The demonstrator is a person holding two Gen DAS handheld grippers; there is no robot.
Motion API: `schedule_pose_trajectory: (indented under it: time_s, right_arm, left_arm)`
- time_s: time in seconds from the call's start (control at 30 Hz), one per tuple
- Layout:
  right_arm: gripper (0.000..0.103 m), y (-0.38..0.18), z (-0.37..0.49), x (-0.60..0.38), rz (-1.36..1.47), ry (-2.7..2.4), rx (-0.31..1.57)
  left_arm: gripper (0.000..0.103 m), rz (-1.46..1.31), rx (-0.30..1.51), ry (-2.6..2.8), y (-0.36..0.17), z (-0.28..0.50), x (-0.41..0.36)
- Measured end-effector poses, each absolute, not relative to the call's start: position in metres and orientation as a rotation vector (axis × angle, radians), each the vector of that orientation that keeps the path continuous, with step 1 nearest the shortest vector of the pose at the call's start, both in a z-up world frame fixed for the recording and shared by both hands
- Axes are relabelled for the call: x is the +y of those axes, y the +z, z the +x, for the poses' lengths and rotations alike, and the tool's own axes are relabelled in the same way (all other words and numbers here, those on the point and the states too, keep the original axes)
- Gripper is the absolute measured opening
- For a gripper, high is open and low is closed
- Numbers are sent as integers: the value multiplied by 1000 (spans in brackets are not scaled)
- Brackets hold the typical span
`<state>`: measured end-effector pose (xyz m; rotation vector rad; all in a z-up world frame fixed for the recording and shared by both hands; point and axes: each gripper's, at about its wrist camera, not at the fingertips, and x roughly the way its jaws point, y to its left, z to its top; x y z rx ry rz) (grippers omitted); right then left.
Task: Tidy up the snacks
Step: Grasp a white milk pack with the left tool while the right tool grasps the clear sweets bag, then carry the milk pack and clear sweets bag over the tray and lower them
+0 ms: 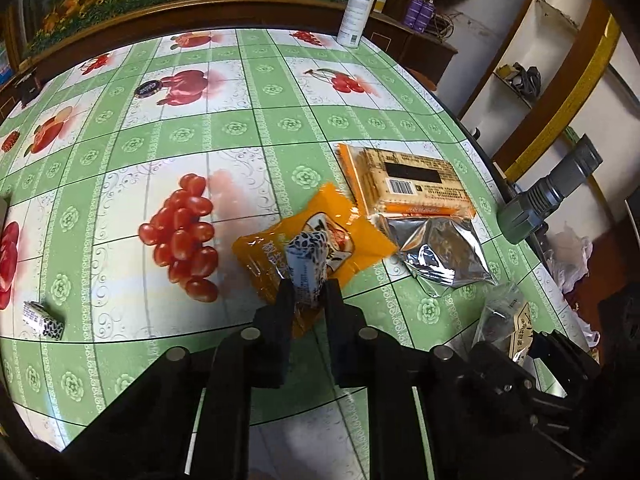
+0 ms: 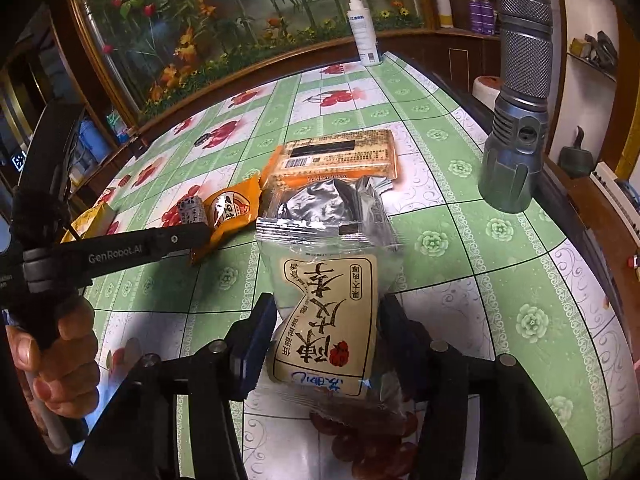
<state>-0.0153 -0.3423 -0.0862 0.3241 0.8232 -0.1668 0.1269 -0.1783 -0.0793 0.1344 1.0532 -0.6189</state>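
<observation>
1. In the left wrist view, the left gripper (image 1: 307, 292) sits at lower centre, its jaws clamped on a small black-and-white spotted packet (image 1: 306, 266) that stands up between the fingers.
2. Under and behind that packet lies an orange snack bag (image 1: 360, 236) on the green fruit-print tablecloth (image 1: 280, 120); whether the packet touches the bag is hard to tell.
3. To the right of centre lie a cracker pack (image 1: 408, 184), barcode side up, and a crumpled silver foil pouch (image 1: 444, 256) touching its lower edge.
4. A second spotted packet (image 1: 44, 320) lies alone at the left edge of the frame.
5. In the right wrist view, the right gripper (image 2: 326, 340) at lower centre has its jaws pressed on a clear bag with a cream label (image 2: 332, 320), held up above the cloth.
6. At the left of that frame, a hand (image 2: 52, 360) grips the other gripper's handle.
7. A grey flashlight (image 2: 516, 100) stands on its head at upper right, and a white spray bottle (image 2: 364, 32) stands at the table's far edge.
</observation>
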Motion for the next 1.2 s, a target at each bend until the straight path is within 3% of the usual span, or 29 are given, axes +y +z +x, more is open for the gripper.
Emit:
schedule_pose_trajectory:
  time_s: [0.4, 1.2]
  right_arm:
    - [50, -66, -34, -329, 379, -55, 728]
    - [49, -63, 10, -187, 435, 353, 761]
  left_arm:
    - [10, -2, 1017, -613, -55, 108, -98]
    - [10, -76, 920, -300, -41, 52, 68]
